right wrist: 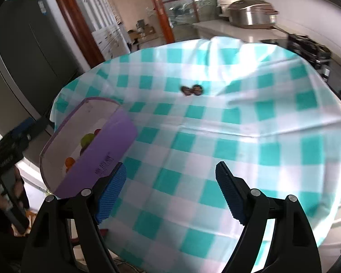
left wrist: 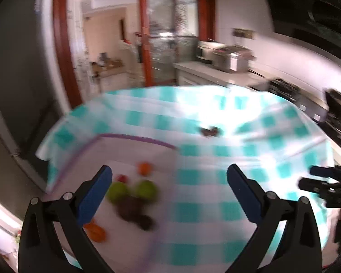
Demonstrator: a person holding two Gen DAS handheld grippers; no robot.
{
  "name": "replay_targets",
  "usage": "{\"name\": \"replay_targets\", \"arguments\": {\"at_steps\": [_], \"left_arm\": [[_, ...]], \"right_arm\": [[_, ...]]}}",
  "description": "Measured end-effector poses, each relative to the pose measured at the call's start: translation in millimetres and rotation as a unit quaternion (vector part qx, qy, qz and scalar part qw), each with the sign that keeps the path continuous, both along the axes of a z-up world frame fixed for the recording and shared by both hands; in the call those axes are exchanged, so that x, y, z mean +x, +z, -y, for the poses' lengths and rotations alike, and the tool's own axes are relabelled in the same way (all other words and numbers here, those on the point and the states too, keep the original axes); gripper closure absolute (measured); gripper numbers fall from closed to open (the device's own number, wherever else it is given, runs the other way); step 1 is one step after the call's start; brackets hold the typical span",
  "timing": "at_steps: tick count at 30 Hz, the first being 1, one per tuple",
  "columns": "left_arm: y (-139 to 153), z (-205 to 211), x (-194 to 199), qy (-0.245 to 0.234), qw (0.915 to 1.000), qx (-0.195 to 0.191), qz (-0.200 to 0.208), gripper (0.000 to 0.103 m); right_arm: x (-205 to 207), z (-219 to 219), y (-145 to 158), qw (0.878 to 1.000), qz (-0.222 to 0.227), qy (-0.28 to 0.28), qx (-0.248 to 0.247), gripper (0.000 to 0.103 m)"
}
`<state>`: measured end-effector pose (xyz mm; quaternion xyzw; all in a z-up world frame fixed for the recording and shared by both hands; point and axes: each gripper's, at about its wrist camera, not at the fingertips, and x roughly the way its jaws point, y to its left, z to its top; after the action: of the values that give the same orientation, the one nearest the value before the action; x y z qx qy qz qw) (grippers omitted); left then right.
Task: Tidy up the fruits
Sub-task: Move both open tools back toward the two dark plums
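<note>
A purple-rimmed box (right wrist: 106,150) stands at the left of a table with a teal checked cloth (right wrist: 216,136). The left wrist view looks down into the box (left wrist: 134,137), which holds two green fruits (left wrist: 145,190), a small orange fruit (left wrist: 144,168), a small red one (left wrist: 123,178), dark fruit (left wrist: 134,211) and an orange piece (left wrist: 95,231). Two small dark fruits (right wrist: 192,89) lie on the cloth further back; they also show in the left wrist view (left wrist: 210,131). My left gripper (left wrist: 169,175) is open above the box. My right gripper (right wrist: 170,177) is open above the cloth; it also shows at the right edge of the left wrist view (left wrist: 311,177).
A kitchen counter (right wrist: 227,28) with a steel cooker (right wrist: 250,13) stands behind the table. A stove (right wrist: 307,47) is at the right. A dark fridge (right wrist: 34,52) and a red door frame (right wrist: 77,22) stand at the left.
</note>
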<state>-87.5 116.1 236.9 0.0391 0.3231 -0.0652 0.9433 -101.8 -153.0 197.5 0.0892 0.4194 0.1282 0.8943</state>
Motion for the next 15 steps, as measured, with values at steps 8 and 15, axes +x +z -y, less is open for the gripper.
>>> {"name": "replay_targets", "arguments": {"at_steps": [8, 15], "left_arm": [[-35.7, 111.4, -20.3, -0.133, 0.9874, 0.061, -0.061, 0.002], [-72.7, 135.2, 17.6, -0.148, 0.9801, 0.093, -0.094, 0.002]], "right_arm": [[-27.4, 48.6, -4.6, 0.998, 0.007, -0.058, 0.002, 0.024], [-13.7, 76.6, -35.9, 0.995, -0.036, -0.090, -0.013, 0.024]]}}
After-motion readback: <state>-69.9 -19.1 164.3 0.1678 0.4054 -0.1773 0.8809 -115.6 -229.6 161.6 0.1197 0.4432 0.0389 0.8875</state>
